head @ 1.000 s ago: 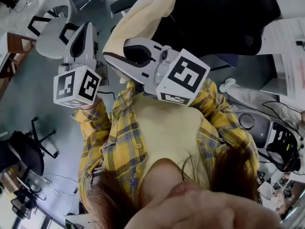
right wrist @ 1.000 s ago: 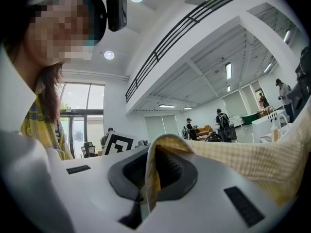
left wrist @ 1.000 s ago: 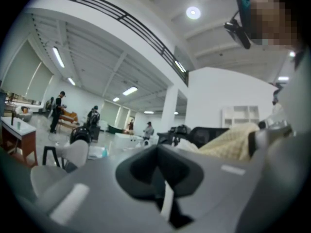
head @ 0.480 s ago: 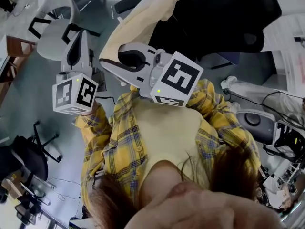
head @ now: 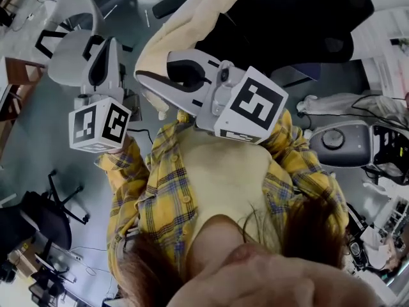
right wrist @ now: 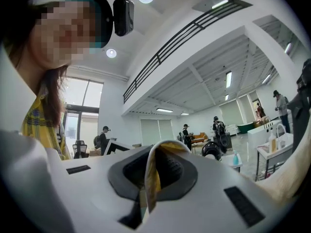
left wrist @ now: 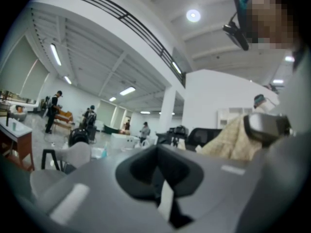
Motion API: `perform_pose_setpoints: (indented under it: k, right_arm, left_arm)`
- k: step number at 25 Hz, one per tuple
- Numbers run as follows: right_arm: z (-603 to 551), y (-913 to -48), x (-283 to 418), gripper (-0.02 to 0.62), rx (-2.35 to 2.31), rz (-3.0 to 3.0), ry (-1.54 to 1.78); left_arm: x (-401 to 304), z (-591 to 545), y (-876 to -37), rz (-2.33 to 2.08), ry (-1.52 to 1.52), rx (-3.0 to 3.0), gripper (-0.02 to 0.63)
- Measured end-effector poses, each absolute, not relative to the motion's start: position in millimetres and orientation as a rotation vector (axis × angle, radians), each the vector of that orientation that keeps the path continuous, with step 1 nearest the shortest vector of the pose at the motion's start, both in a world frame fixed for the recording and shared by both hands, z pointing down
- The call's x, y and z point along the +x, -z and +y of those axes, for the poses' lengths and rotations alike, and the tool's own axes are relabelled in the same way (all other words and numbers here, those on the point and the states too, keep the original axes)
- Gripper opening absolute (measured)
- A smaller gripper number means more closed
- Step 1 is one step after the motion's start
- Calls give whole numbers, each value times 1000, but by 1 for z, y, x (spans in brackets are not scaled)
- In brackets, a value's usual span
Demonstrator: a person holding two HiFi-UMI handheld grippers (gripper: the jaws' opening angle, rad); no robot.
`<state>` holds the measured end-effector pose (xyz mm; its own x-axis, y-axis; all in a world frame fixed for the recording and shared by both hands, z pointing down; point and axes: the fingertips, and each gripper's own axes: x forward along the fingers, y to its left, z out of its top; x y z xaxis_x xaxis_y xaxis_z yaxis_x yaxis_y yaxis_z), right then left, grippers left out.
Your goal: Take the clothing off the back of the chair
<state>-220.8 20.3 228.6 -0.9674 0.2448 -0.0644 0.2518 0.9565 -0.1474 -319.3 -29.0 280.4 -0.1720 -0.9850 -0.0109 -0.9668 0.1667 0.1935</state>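
A pale cream garment (head: 192, 18) hangs over the back of a black chair (head: 300, 18) at the top of the head view. My right gripper (head: 139, 75) reaches to the garment's lower edge and is shut on it. A fold of the cream cloth (right wrist: 154, 169) loops up between its jaws in the right gripper view. My left gripper (head: 108, 42) hangs left of the garment, apart from it, jaws closed together with nothing seen in them. In the left gripper view the garment (left wrist: 228, 142) and the chair back (left wrist: 204, 135) lie off to the right.
A white chair (head: 73, 50) stands at the upper left and a black office chair (head: 38, 216) at the lower left. A desk with devices and cables (head: 345, 146) is at the right. Several people (left wrist: 53, 110) stand far off in the hall.
Both grippers have drifted a little, the right one still gripping the garment. The desk things at the right have slid upward in the head view.
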Motion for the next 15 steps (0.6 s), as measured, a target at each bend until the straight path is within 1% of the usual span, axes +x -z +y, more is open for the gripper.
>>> perform_pose_setpoints:
  k: [11, 15]
  right_arm:
    - [-88, -176, -179, 14, -100, 3012, 23]
    - [-118, -151, -160, 14, -190, 2959, -5]
  left_arm:
    - [-290, -55, -267, -2245, 216, 2077, 3]
    - [-282, -61, -262, -2245, 209, 2098, 3]
